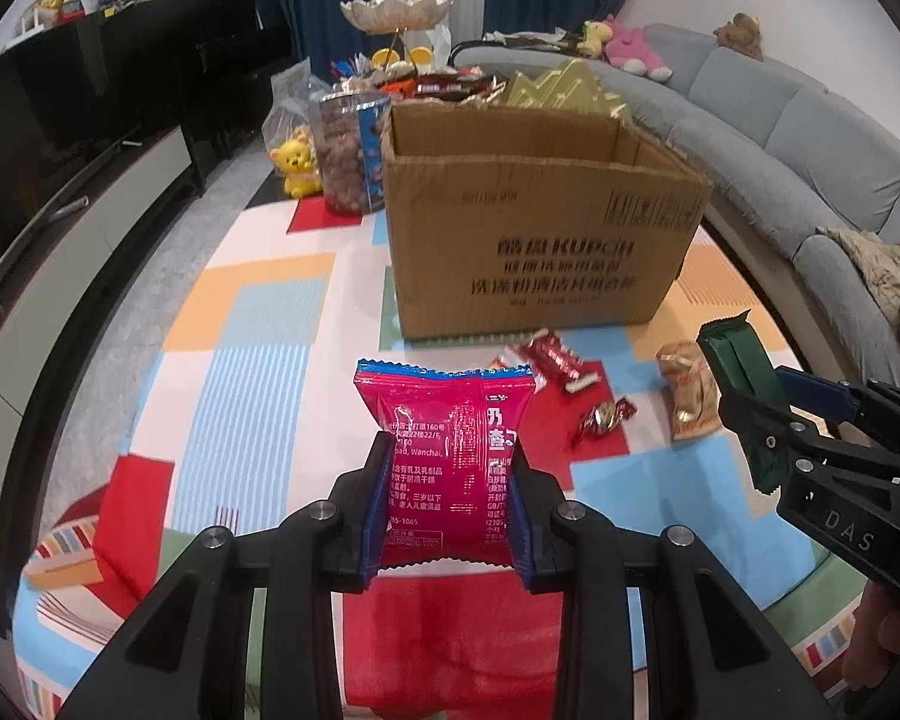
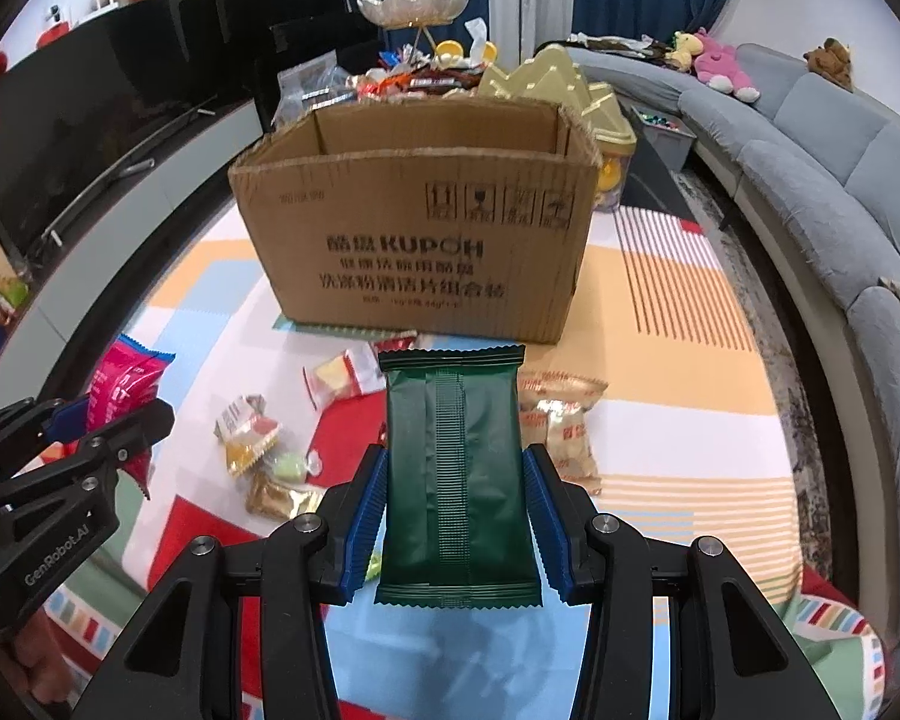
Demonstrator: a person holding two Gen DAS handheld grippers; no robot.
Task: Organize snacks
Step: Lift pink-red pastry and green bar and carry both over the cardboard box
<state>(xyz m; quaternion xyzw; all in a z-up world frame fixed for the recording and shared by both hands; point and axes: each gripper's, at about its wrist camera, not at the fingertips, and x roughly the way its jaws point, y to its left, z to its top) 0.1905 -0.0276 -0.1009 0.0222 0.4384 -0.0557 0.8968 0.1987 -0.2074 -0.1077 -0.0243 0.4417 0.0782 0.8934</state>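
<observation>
My left gripper (image 1: pixel 450 480) is shut on a pink snack packet (image 1: pixel 447 450) with a blue top edge, held above the colourful mat. My right gripper (image 2: pixel 455 489) is shut on a dark green packet (image 2: pixel 456 468), its blue pads pressing both sides. Each gripper shows in the other's view: the right gripper (image 1: pixel 750 420) with the green packet (image 1: pixel 738 360) at the right, the left gripper (image 2: pixel 120 432) with the pink packet (image 2: pixel 120 384) at the left. An open cardboard box (image 1: pixel 540 240) (image 2: pixel 414 240) stands ahead of both on the mat.
Loose snacks lie on the mat (image 2: pixel 660 360) before the box: a gold packet (image 2: pixel 561 426), small packets (image 2: pixel 249 426), red candies (image 1: pixel 555 360). Behind the box are a nut jar (image 1: pixel 345 156), a yellow toy (image 1: pixel 294 165) and gold trays (image 2: pixel 546 81). A grey sofa (image 1: pixel 810 138) curves at the right.
</observation>
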